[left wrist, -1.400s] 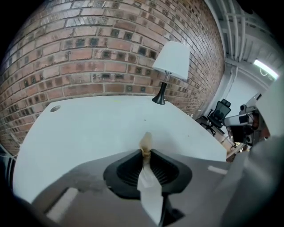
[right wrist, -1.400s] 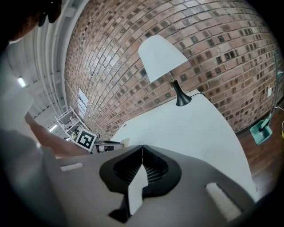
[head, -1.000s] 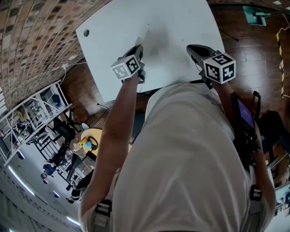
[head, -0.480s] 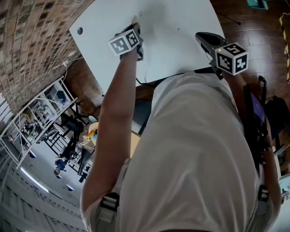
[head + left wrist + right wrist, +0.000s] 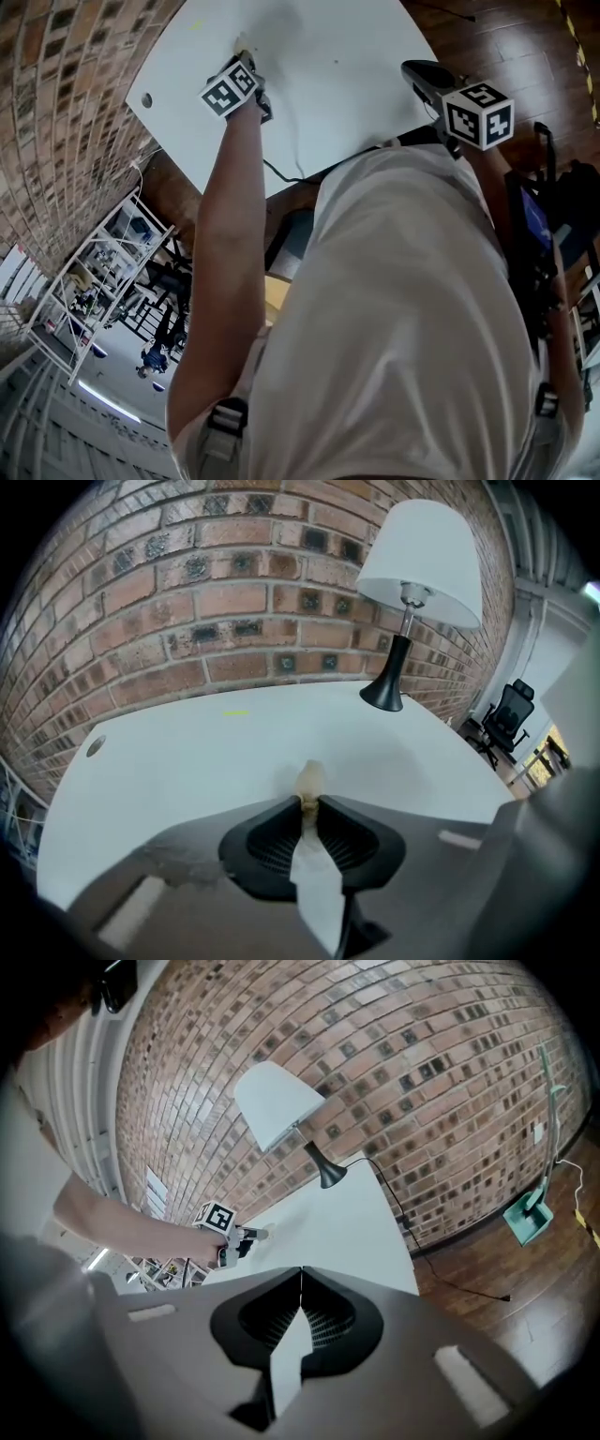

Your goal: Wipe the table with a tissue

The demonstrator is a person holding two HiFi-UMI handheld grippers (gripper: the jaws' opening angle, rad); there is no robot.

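White table (image 5: pixel 356 56) spreads wide round tissue (image 5: pixel 310 780) in L gripper (image 5: pixel 309 804); lamp (image 5: pixel 417 564) at edge.

head view: overhead, steeply down onto table (image 5: pixel 356 75) | left gripper view: low, near table, facing brick wall (image 5: pixel 234 592) | right gripper view: farther back, shares lamp (image 5: pixel 278 1105), table

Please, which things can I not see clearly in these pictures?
- Left gripper view: the jaws of the left gripper hide whether the tissue touches the table.
- Left gripper view: the yellow mark is too small to identify.
- Head view: the left gripper covers most of the tissue.
- Head view: the person hides the table's near edge.
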